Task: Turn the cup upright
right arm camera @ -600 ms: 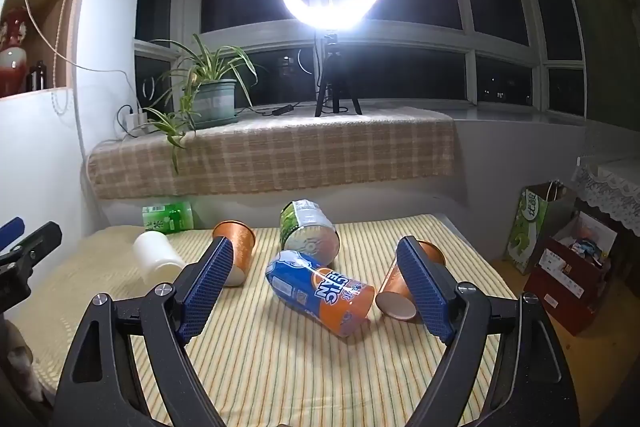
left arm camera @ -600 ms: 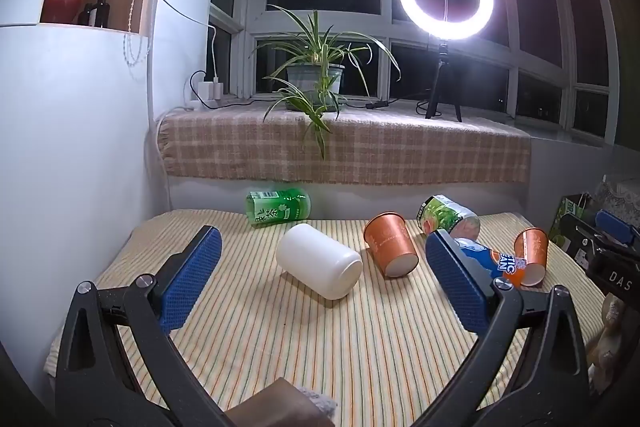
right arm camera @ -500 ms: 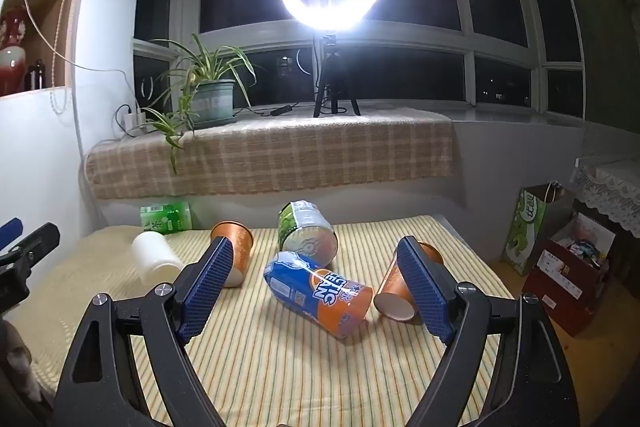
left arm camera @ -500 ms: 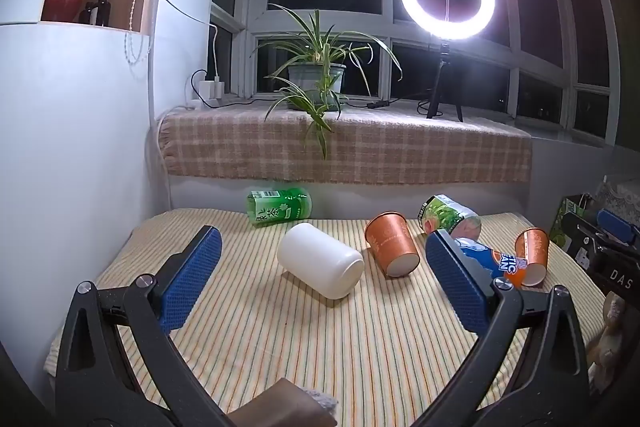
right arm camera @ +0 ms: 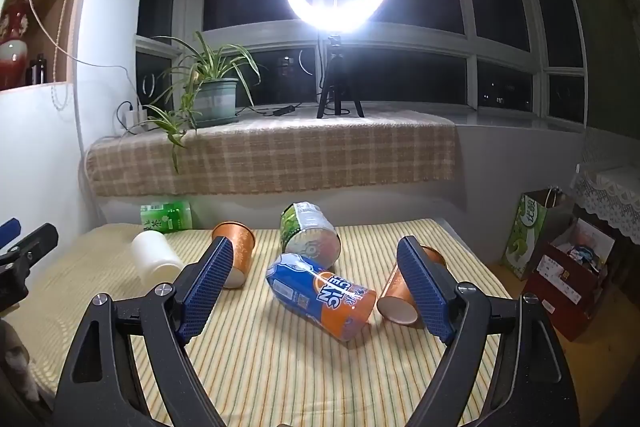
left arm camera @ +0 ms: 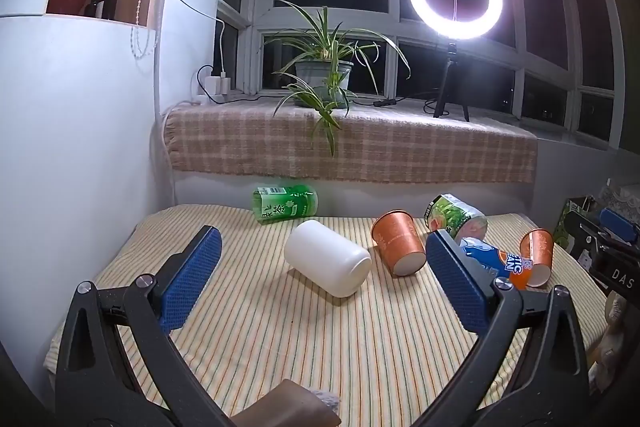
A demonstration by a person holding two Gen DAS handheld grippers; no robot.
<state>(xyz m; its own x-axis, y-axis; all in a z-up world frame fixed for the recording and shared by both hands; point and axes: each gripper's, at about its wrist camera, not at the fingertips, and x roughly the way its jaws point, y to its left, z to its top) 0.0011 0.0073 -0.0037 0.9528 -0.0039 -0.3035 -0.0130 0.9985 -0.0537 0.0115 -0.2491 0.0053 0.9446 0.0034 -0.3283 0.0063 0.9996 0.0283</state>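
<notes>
Several cups lie on their sides on the striped tablecloth (left arm camera: 320,339). A white cup (left arm camera: 326,258) lies ahead of my open, empty left gripper (left arm camera: 320,247). An orange cup (left arm camera: 398,242) lies right of it, also in the right wrist view (right arm camera: 236,251). A blue-and-orange cup (right arm camera: 320,297) lies between the fingers of my open, empty right gripper (right arm camera: 316,255). A second orange cup (right arm camera: 400,297) lies partly behind its right finger (right arm camera: 424,291). A green-printed cup (right arm camera: 310,233) and a green cup (right arm camera: 166,215) lie further back.
A ledge with a checked cloth (left arm camera: 352,151) runs behind the table, bearing a potted plant (left arm camera: 324,83) and a ring light on a tripod (left arm camera: 454,27). A white wall (left arm camera: 72,147) stands at left. Bags and boxes (right arm camera: 560,247) sit on the floor at right.
Both views have shifted very slightly; the cups lie as before and both grippers stay open.
</notes>
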